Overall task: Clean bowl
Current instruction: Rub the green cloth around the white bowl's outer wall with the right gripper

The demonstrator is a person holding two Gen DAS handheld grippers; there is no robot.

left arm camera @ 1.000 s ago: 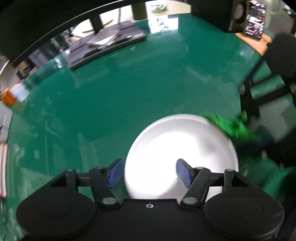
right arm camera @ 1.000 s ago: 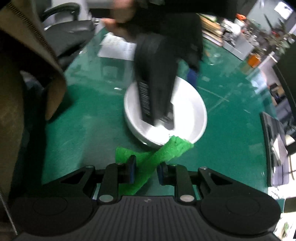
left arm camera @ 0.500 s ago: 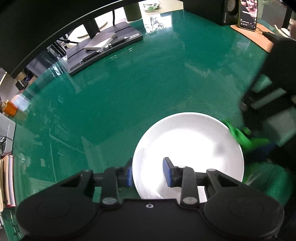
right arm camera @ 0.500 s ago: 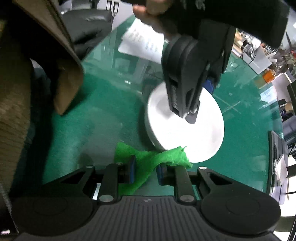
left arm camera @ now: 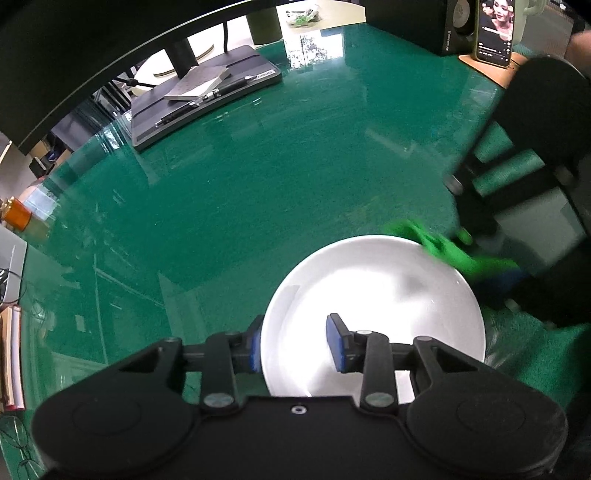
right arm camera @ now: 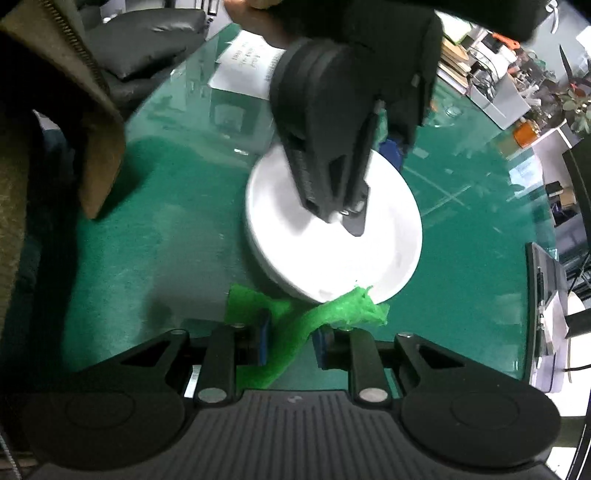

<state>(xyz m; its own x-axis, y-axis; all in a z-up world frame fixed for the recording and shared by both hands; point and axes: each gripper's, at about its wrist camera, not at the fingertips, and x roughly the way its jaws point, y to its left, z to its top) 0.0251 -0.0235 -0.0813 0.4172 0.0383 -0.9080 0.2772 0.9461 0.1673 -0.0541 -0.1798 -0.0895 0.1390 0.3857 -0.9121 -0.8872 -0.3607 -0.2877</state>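
The bowl [left arm camera: 373, 295], white, round, smooth and shallow, sits on the green tabletop [left arm camera: 258, 192] straight ahead of the left hand-held gripper [left arm camera: 295, 349]. That gripper's blue-padded fingers are clamped on the near rim: one pad outside the wall, the other inside the basin.

The right hand-held gripper [right arm camera: 290, 345] has its fingers closed on a bright green cloth [right arm camera: 314, 317], a thin crumpled rag with a fuzzy texture. The cloth's bunched free end touches the bowl's rim on the side nearest this gripper, while another flap of it lies on the tabletop just beside the bowl. From the left wrist view the same cloth drapes over the bowl's far right rim, and the black body of the right gripper blocks the tabletop behind it.

From the right wrist view, the left gripper's black housing hangs over the bowl and hides part of its inside.

Farther out, a dark grey monitor base [left arm camera: 207, 96] marked "Lenovo" rests on the glossy tabletop, with a pen and a flat grey card on it. At the far right edge stands a black speaker [left arm camera: 456, 26] with a vertical label that reads "SANSUI", and a phone [left arm camera: 495, 31] with a lit screen leans beside it. A printed sheet of paper [right arm camera: 245, 66] lies beyond the bowl; its text is too blurred to read.
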